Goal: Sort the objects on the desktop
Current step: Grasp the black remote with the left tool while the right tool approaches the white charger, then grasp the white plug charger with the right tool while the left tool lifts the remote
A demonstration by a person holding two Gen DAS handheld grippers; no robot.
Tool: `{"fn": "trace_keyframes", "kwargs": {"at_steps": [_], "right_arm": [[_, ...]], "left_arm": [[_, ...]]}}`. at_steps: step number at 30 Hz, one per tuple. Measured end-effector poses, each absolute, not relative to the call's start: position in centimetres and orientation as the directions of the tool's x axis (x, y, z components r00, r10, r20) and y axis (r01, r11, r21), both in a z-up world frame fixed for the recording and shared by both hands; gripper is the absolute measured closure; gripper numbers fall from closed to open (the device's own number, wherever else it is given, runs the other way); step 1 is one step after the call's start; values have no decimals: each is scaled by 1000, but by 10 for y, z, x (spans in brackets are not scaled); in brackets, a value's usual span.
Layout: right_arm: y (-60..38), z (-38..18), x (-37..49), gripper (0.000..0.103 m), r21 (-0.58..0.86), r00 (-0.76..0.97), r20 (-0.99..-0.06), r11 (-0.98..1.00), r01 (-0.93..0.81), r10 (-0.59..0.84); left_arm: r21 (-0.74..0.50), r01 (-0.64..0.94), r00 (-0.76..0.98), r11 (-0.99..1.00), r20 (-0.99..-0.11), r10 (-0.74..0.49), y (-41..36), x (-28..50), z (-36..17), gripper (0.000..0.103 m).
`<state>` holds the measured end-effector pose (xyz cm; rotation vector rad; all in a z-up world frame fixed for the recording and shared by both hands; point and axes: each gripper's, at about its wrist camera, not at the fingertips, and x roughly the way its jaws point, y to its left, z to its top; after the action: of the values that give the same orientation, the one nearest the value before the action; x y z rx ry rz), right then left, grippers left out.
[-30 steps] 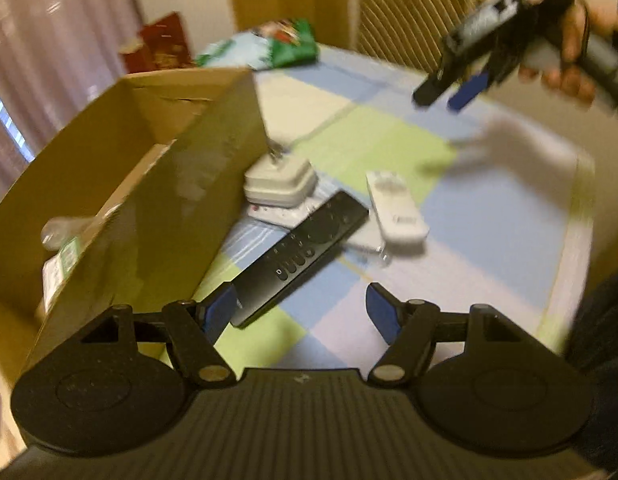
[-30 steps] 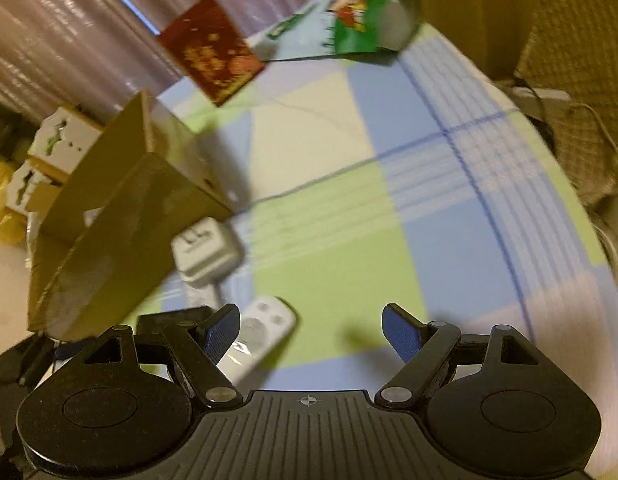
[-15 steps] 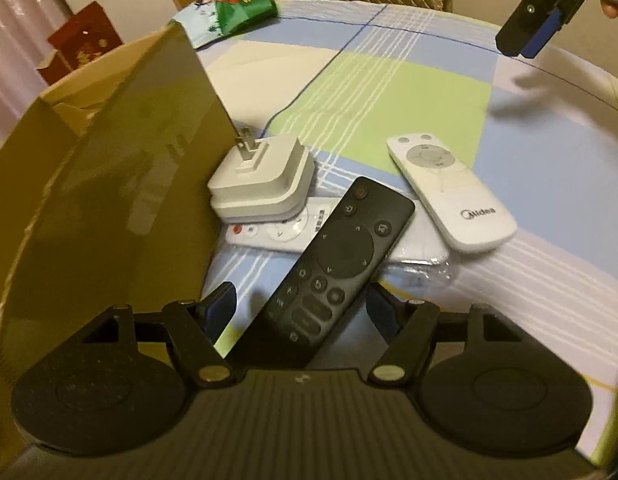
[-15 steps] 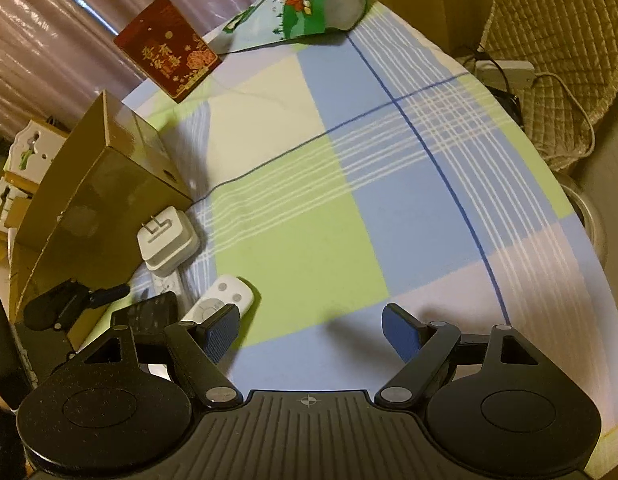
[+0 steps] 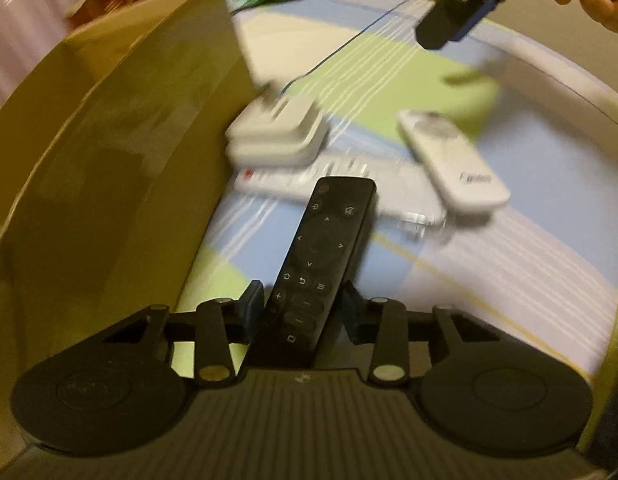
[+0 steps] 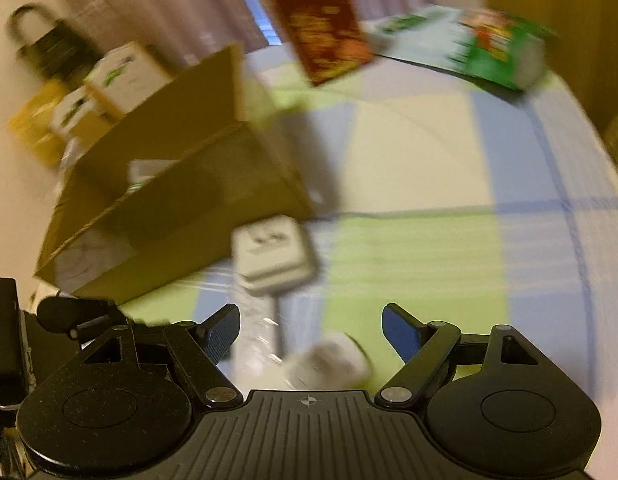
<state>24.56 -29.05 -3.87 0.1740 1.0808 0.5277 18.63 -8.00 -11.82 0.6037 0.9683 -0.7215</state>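
Checked tablecloth (image 6: pixel 421 248), blue, green and cream; pale curtains (image 6: pixel 157 4) behind. Left gripper (image 5: pixel 303 304) clenched on black remote (image 5: pixel 323 256), beside cardboard box (image 5: pixel 121 184). Right gripper (image 6: pixel 311 330) spread wide, empty, above white remote (image 6: pixel 329 364); white charger (image 6: pixel 269 252) by the box.

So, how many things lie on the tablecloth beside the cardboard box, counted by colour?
Black: 1, the black remote, between the fingers of the left gripper.
White: 3, the charger, the long white remote and the short white remote.
Total: 4.
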Motion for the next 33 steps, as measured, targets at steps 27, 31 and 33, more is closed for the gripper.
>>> {"fn": "trace_keyframes", "kwargs": {"at_steps": [27, 31, 33], "right_arm": [[-255, -89, 272, 40, 366, 336, -799, 847, -386, 498], [-272, -84, 258, 40, 406, 354, -780, 848, -340, 515], [-284, -83, 248, 40, 433, 370, -766, 847, -308, 526]], "left_arm": [[7, 645, 322, 764, -909, -264, -43, 169, -121, 54], [27, 691, 299, 723, -921, -251, -49, 162, -118, 69], [58, 699, 303, 713, -927, -223, -50, 156, -116, 69]]}}
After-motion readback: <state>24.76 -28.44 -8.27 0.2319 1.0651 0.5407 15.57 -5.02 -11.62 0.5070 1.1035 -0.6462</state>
